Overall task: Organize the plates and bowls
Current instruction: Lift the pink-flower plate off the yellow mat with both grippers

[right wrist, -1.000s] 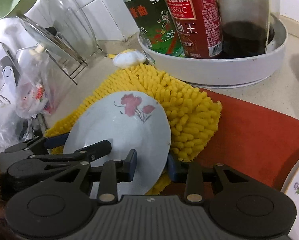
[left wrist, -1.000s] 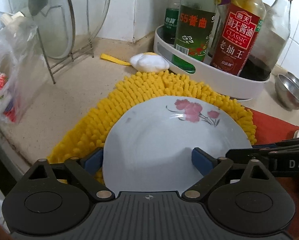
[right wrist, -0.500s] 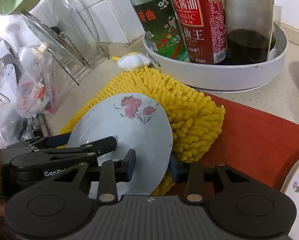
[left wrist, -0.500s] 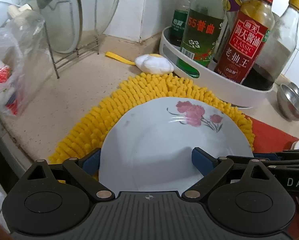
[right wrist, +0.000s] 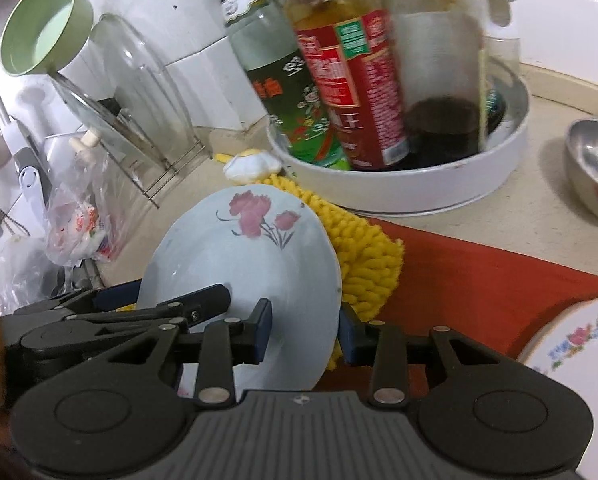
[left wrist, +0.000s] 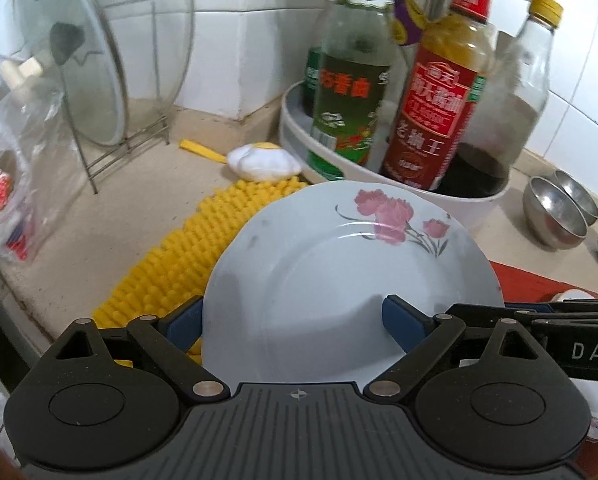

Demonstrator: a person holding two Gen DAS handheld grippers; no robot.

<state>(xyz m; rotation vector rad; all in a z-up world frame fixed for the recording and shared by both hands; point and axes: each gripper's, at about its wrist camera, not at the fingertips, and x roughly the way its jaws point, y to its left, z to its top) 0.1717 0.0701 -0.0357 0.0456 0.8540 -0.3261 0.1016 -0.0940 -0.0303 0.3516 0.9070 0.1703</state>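
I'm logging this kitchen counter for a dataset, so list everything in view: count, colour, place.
Flowered plate: one, white with pink flowers, tilted up over the mat, gripped.
Chenille mat: one, yellow, on the counter.
Red cloth: one, beside the mat.
Round tray: one, white, at the tiled wall.
Bottles: at least four, in the tray.
Steel bowls: three, right of the tray.
Glass lids: two, in a wire rack.
Second plate: one, floral, on the cloth.
Plastic bag: one, clear, by the rack.
Left gripper: black, on the plate.
Right gripper: black, on the plate's rim.
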